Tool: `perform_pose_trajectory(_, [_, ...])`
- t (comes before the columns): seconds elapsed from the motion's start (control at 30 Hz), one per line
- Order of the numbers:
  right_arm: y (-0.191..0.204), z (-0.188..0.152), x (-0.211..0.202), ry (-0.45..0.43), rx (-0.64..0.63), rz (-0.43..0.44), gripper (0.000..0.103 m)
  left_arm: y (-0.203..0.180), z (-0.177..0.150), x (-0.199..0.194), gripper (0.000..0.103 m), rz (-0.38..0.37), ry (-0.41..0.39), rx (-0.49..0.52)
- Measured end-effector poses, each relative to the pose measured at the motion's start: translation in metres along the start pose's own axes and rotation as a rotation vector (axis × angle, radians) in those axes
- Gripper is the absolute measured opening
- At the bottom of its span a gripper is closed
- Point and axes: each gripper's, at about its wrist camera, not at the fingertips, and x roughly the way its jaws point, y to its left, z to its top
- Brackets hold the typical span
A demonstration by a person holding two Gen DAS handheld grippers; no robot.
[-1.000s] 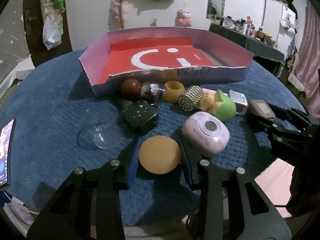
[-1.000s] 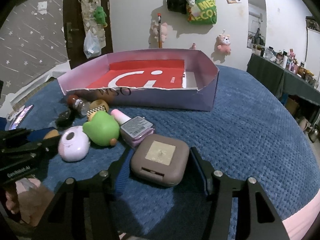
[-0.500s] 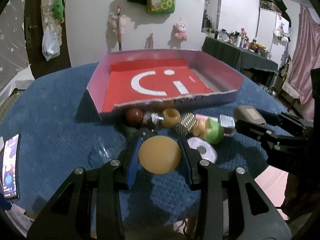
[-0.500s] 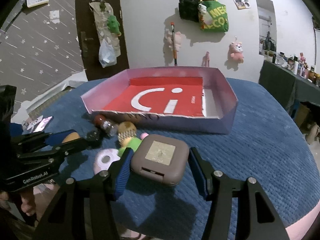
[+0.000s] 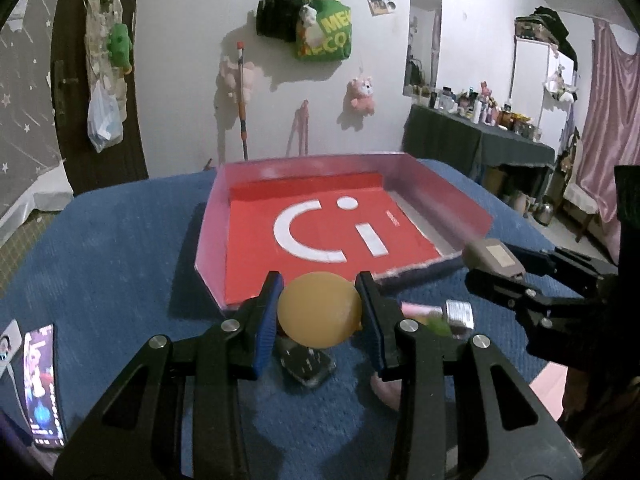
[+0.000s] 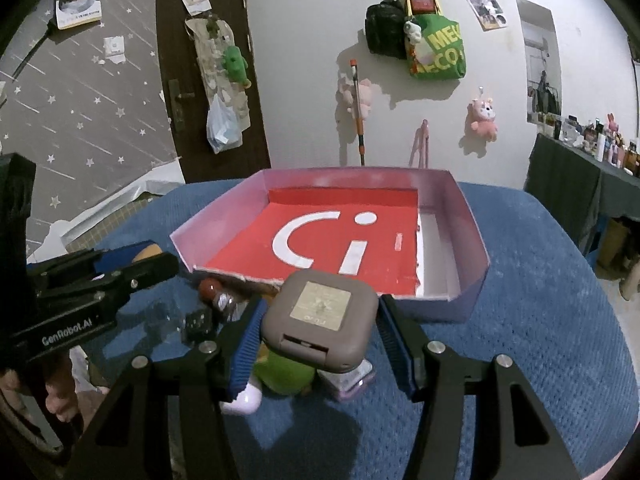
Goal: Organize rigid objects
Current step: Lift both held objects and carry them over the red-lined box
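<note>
My left gripper (image 5: 320, 312) pinches a round tan-orange disc (image 5: 320, 309) by its edges; my right gripper (image 6: 320, 320) clamps a grey-brown rounded square case (image 6: 320, 320) across its sides. Both hang just before the shallow pink-walled red tray (image 6: 468, 216). They seem stiff, light and smooth, perhaps slippery.

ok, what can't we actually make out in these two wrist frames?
- Left wrist: the items behind the tan disc are mostly hidden by the left gripper and what it holds.
- Left wrist: the phone screen is too blurred to read.
- Right wrist: the green toy sits under the brown case, shape unclear.
- Right wrist: the tray near wall hides the floor behind it.
</note>
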Motion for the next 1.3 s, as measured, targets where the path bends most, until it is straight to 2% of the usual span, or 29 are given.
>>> perform_pose_trajectory(0.57, [-0.002,0.055,0.018,-0.013,0.004,-0.005,0.059,0.018,0.047,0.024,0.035,-0.028,0.019,-0.032])
perform_pose_trajectory(0.73, [-0.003,0.07,0.027,-0.004,0.006,-0.008,0.059,0.025,0.062,0.035,0.035,-0.015,0.034,-0.038])
perform_pose_trajectory(0.93, [-0.008,0.083,0.045,0.023,0.013,-0.005,0.059,0.032,0.071,0.057,0.035,-0.022,0.073,-0.058])
perform_pose_trajectory(1.3, [-0.03,0.091,0.096,0.136,0.068,-0.004,0.059,0.049,0.071,0.111,0.035,-0.026,0.177,-0.103])
